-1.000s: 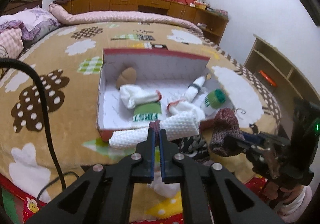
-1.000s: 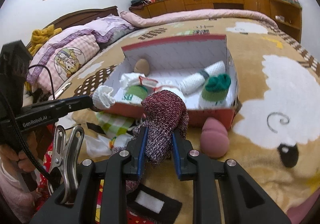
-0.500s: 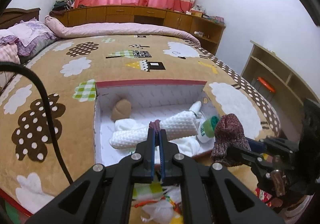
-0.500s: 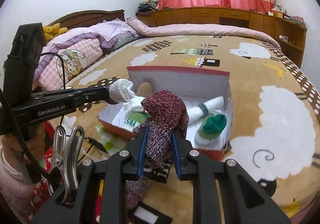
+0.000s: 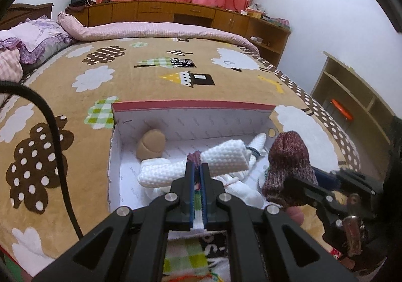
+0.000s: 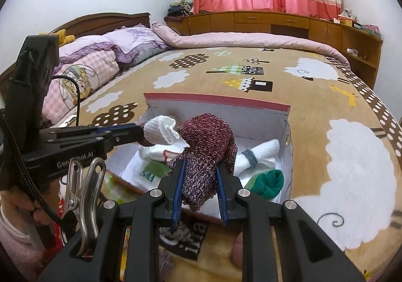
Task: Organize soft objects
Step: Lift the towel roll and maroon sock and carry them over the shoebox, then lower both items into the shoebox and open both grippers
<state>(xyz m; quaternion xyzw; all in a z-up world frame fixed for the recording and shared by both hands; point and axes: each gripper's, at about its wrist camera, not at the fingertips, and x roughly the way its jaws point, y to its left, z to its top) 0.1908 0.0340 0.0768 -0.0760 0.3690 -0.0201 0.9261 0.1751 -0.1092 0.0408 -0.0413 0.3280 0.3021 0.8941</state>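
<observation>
**Both grippers clamped, angled downward**

The left gripper (image 5: 198, 168) points forward and down, its 2 blue-padded jaws nearly touching, pinched on a white waffle cloth roll (image 5: 201, 165). The right gripper (image 6: 199, 176) tilts down likewise, its jaws pressed against both sides of a maroon knitted sock (image 6: 206, 146). In the right wrist view, a hand (image 6: 15, 216) in a pink sleeve grips the left gripper's handle at the left edge.
</observation>
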